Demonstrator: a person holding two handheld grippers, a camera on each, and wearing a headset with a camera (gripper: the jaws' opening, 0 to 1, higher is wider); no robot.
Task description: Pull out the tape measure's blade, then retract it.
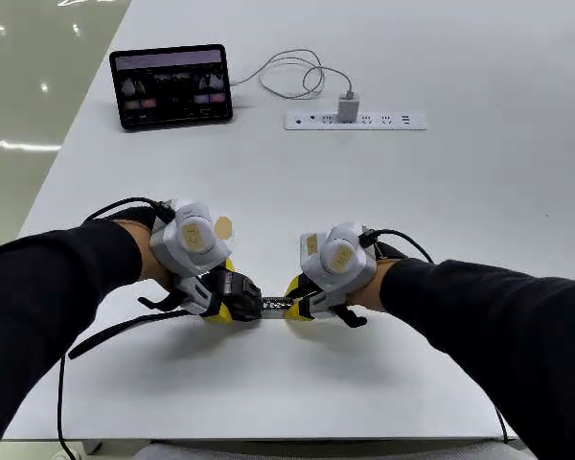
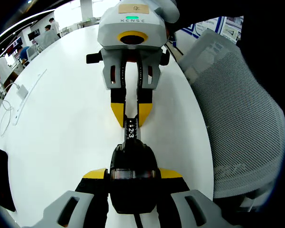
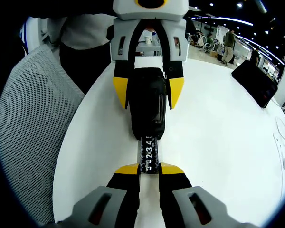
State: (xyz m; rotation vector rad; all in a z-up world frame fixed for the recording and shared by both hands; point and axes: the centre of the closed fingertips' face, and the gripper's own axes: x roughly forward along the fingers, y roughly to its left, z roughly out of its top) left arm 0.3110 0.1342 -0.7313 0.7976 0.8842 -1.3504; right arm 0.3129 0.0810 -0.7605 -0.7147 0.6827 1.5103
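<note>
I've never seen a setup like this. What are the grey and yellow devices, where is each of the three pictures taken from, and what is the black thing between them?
There is no robot here: a person holds a two-jaw gripper in each hand. The head view comes from a headset camera looking down at the white table. The two round pictures come from cameras riding on the grippers. The left gripper is shut on the black tape measure case. The right gripper pinches the blade, which is pulled out a short way. Farther back lie a tablet and a power strip with a charger plugged in.
</note>
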